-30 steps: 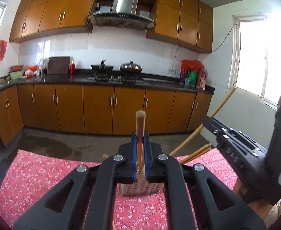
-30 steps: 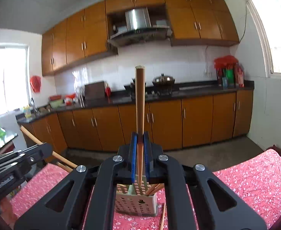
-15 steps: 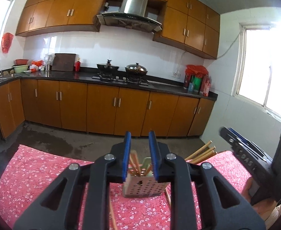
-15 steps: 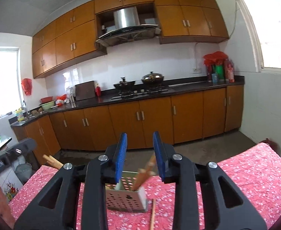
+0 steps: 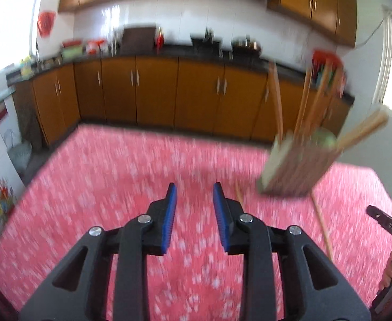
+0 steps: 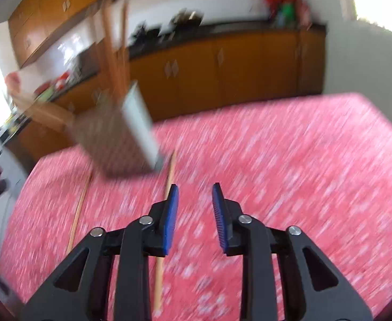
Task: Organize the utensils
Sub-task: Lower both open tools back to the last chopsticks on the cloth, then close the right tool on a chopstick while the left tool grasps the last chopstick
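A perforated utensil holder (image 5: pixel 297 168) stands on the red floral tablecloth (image 5: pixel 115 176) with several wooden chopsticks (image 5: pixel 276 99) sticking out of it; both views are motion-blurred. My left gripper (image 5: pixel 193 195) is open and empty, to the left of the holder and nearer than it. A loose chopstick (image 5: pixel 321 222) lies on the cloth right of it. In the right wrist view the holder (image 6: pixel 118 139) is at upper left, and my right gripper (image 6: pixel 194 195) is open and empty over the cloth. Two loose chopsticks (image 6: pixel 165 214) (image 6: pixel 79 206) lie near it.
The other gripper's body and the hand holding it (image 5: pixel 391 254) show at the right edge of the left wrist view. Kitchen counter and orange cabinets (image 5: pixel 156 91) stand behind the table. The table's far edge (image 6: pixel 249 104) runs across the right wrist view.
Both grippers let go of the chopsticks they held over the holder, opened, then pulled back and tilted down toward the cloth. The left swung left, the right swung right.
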`<state>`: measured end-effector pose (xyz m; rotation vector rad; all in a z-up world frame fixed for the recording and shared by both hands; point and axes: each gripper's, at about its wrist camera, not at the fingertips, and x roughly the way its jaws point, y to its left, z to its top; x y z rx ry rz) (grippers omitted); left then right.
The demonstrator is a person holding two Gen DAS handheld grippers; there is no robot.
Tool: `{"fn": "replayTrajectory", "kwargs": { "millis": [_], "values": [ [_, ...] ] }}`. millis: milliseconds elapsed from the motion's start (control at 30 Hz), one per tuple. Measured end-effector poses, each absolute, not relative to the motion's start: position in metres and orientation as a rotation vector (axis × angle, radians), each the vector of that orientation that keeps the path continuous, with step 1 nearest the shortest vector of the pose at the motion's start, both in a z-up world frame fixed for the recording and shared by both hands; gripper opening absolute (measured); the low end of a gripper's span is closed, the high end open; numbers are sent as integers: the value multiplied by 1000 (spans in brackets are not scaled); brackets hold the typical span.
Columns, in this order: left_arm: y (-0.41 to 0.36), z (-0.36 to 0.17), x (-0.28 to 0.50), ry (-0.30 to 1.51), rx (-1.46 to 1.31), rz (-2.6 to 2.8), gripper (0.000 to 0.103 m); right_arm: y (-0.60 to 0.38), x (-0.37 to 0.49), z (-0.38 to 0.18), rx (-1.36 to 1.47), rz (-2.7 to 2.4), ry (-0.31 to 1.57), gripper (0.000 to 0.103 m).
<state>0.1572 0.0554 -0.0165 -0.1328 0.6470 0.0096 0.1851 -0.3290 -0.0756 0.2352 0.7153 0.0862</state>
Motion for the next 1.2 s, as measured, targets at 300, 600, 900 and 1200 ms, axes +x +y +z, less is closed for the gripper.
{"fn": "replayTrajectory", "kwargs": {
  "millis": [300, 600, 900, 1200],
  "values": [
    [4, -78, 149, 803, -126, -123, 29, -281, 176, -130, 151, 165, 852, 25],
    [-19, -106, 158, 879, -56, -117, 29, -297, 189, -133, 182, 73, 853, 8],
    [-24, -114, 175, 899, -22, -74, 2, -308, 197, -131, 181, 47, 846, 8],
    [14, -98, 176, 857, -212, -220, 26, -319, 211, -130, 188, 30, 833, 8]
  ]
}}
